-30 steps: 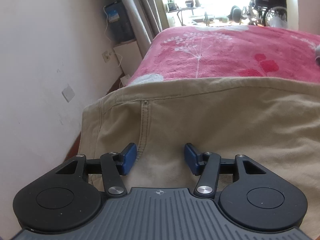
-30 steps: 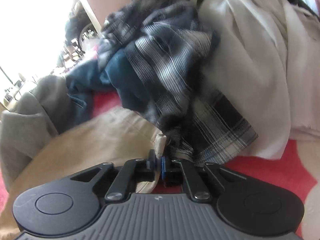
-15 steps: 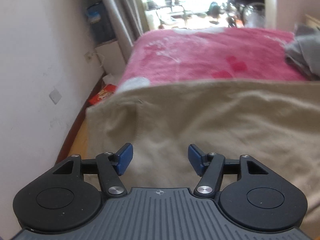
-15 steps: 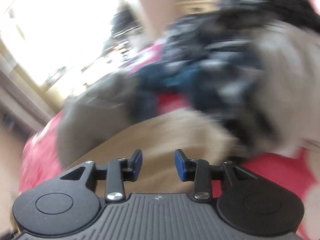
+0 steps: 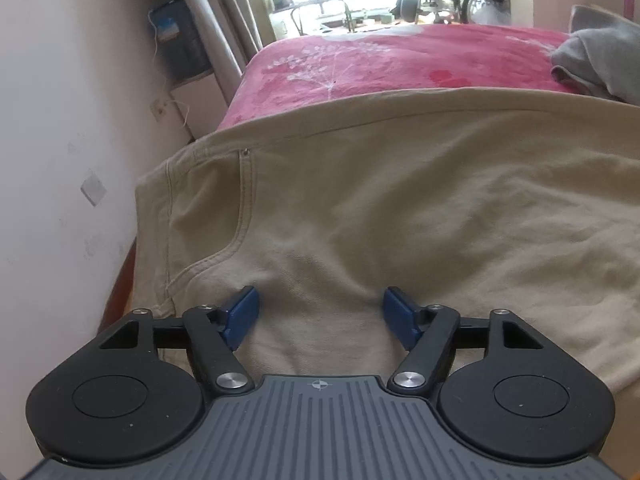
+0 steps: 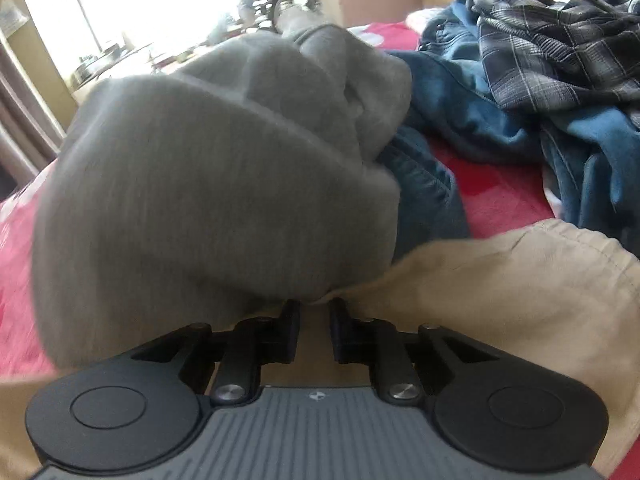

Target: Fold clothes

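The left claw [image 5: 318, 314] stands wide, its jaws having just been opening, with nothing pinched; it hovers low over the tan trousers [image 5: 400, 208], likely to flatten or re-grip the cloth near the pocket seam. The right claw [image 6: 314, 334] is narrow, its jaws having just been closing, a slim gap left over the tan cloth; whether it pinches any I cannot tell. The trousers lie spread on the pink blanket [image 5: 400, 60], soft and wrinkled, beside a grey garment [image 6: 200, 160], with jeans [image 6: 460, 100] and a plaid shirt [image 6: 560, 48] heaped behind.
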A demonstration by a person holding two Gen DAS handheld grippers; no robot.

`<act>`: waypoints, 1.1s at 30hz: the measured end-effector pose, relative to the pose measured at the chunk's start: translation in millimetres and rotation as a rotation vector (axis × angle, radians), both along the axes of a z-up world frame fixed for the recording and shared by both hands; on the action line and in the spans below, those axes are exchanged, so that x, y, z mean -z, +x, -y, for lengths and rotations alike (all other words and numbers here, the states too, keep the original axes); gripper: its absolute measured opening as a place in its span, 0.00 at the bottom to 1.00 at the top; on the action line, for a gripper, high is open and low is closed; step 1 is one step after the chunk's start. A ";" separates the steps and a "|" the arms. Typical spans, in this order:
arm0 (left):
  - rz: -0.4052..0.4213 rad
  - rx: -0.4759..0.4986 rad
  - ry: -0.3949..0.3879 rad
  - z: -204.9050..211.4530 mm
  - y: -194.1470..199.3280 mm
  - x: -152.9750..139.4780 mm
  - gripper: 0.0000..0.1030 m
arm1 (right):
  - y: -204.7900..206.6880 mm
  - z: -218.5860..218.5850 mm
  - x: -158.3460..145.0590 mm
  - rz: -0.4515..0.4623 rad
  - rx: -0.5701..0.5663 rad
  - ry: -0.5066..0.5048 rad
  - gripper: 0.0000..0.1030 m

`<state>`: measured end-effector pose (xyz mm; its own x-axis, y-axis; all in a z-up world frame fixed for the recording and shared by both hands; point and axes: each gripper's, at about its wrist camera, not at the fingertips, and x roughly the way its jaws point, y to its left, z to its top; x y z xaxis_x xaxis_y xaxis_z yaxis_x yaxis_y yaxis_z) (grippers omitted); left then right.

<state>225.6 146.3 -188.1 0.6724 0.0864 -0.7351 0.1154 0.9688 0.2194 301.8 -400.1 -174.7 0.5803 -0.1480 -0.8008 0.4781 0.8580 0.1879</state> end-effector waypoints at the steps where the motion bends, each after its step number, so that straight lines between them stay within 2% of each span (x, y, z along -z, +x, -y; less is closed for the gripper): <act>1: -0.001 -0.001 -0.007 -1.2 0.6 0.5 0.69 | 2.1 5.5 -0.7 0.007 0.013 0.022 0.15; 4: -0.008 0.003 -0.014 -3.4 1.4 0.5 0.70 | -3.7 33.4 -8.2 0.056 0.064 0.126 0.12; 5: -0.010 0.004 -0.015 -3.8 1.7 0.4 0.70 | -10.2 43.0 -13.1 0.076 0.094 0.149 0.13; 6: -0.012 0.003 -0.016 -3.9 2.1 0.2 0.70 | -18.9 53.1 -19.0 0.099 0.135 0.171 0.20; 8: -0.014 0.000 -0.018 -4.1 2.2 -0.1 0.70 | -45.2 75.5 -29.1 0.164 0.177 0.295 0.22; 10: -0.015 -0.007 -0.020 -3.9 2.4 -0.1 0.70 | -71.3 92.3 -33.8 0.151 0.184 0.351 0.22; 11: -0.015 -0.011 -0.021 -3.8 2.4 -0.2 0.70 | -80.8 98.8 -34.7 0.116 0.189 0.331 0.22; 13: -0.020 -0.024 -0.021 -3.5 3.4 -0.7 0.71 | -101.2 111.1 -34.7 0.014 0.269 0.190 0.21; 14: -0.025 -0.030 -0.020 -3.5 4.3 -1.4 0.72 | -114.6 119.4 -37.3 -0.002 0.325 0.129 0.22; 16: -0.038 -0.047 -0.020 -4.4 6.0 -5.3 0.73 | -145.2 126.7 -52.0 0.045 0.396 0.038 0.24; 18: -0.048 -0.075 -0.011 -7.1 6.2 -14.0 0.73 | -176.9 126.6 -66.4 0.111 0.409 0.043 0.24; 20: -0.026 -0.100 -0.016 -14.3 -1.0 -29.8 0.73 | -204.2 119.2 -81.3 0.162 0.369 0.095 0.24; 23: 0.042 -0.119 -0.090 -34.0 -31.8 -65.3 0.73 | -257.0 91.5 -107.1 0.193 0.239 0.205 0.25; 25: 0.074 -0.124 -0.156 -49.2 -64.3 -86.0 0.74 | -287.6 75.1 -116.9 0.184 0.153 0.301 0.32; 26: 0.078 -0.127 -0.189 -56.9 -81.6 -93.3 0.76 | -305.8 60.4 -118.1 0.170 0.116 0.352 0.41; 29: 0.036 -0.148 -0.295 -79.7 -131.9 -102.4 0.76 | -353.2 30.1 -99.2 0.086 0.092 0.520 0.41; 33: -0.033 -0.208 -0.424 -107.1 -196.2 -91.7 0.76 | -415.0 3.7 -55.0 0.001 0.201 0.730 0.41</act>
